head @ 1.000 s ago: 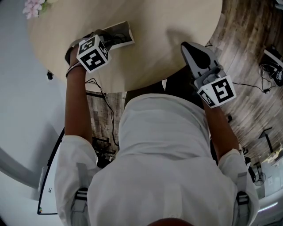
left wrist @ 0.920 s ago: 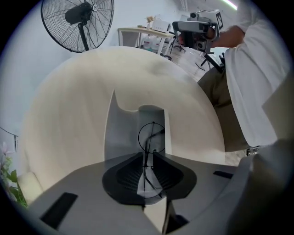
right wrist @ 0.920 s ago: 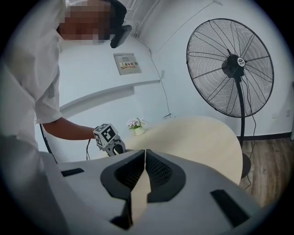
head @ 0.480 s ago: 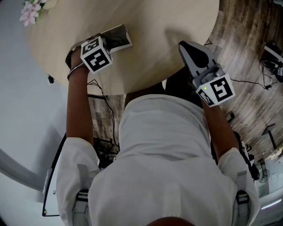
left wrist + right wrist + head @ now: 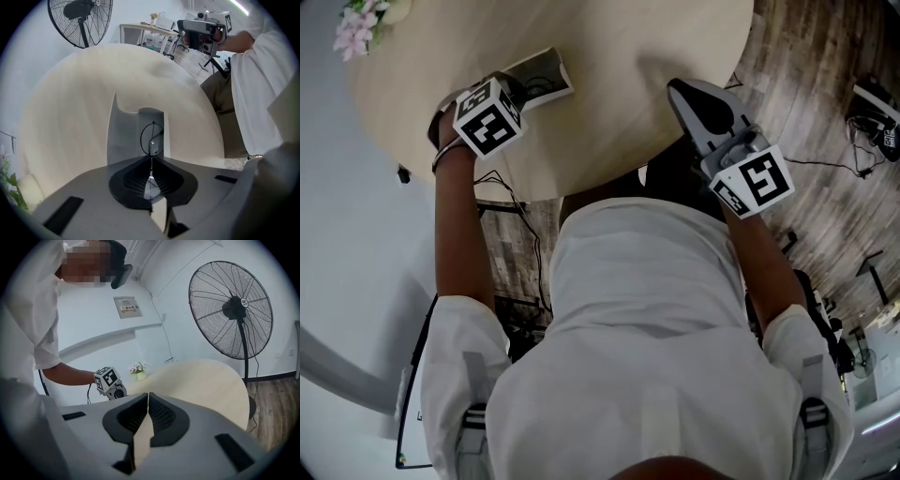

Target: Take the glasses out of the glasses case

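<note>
left claw (image 5: 151, 160): jaws pressed together, pinching the thin wire frame of the glasses (image 5: 152, 139) between the pads. one round lens stands upright just ahead of the tips. a further bit of lens shows lower down, in the slit behind the pads.

glasses case (image 5: 133, 126): grey, lying flat on the table (image 5: 70, 117), straight ahead of and below the left claw's tips. the upright lens sits over the case's near end. cannot tell whether the frame touches the case or hangs clear of it.

head view: the left claw is at the table's near left edge, and the case reaches out just beyond its tips.

right claw (image 5: 148, 395): jaws closed on each other with nothing between them. only a sliver of table shows through the gap lower down. it is over the table's near right edge, well apart from the case. the left claw lies off to its left across the table, with a small flower pot (image 5: 138, 370) beyond that. a standing fan (image 5: 232, 310) is ahead and to its right.
</note>
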`<control>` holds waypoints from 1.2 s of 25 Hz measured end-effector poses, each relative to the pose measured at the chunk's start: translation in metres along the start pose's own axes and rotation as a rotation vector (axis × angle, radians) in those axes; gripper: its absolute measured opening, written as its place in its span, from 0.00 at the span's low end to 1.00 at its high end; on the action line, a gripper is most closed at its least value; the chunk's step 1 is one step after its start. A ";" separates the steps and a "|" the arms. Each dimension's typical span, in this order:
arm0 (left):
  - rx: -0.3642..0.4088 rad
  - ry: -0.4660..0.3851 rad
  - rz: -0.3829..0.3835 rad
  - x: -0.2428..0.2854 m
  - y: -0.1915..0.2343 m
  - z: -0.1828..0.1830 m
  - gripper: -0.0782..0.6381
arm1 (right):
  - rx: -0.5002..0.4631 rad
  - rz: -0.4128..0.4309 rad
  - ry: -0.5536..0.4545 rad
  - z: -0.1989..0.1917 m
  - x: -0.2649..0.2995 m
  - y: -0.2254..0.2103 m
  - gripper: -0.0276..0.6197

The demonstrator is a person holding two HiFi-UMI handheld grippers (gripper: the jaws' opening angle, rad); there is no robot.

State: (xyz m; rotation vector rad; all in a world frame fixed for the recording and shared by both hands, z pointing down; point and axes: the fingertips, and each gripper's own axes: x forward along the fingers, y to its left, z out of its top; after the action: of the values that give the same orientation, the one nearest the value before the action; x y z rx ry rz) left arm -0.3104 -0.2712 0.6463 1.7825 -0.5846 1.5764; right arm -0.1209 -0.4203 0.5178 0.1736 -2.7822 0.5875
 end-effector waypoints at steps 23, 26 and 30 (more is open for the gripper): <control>-0.223 -0.733 0.359 -0.222 0.007 0.035 0.15 | -0.332 -0.030 -0.197 0.137 -0.013 0.084 0.08; -0.254 -0.869 0.378 -0.267 -0.011 0.027 0.14 | -0.350 -0.048 -0.245 0.159 -0.029 0.101 0.08; -0.298 -1.066 0.458 -0.326 -0.033 0.025 0.14 | -0.377 -0.058 -0.316 0.185 -0.059 0.109 0.08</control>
State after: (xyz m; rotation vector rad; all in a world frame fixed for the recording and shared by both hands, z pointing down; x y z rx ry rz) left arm -0.3240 -0.3006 0.3196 2.2421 -1.7056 0.5750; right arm -0.1316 -0.3941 0.2972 0.2835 -3.1136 0.0117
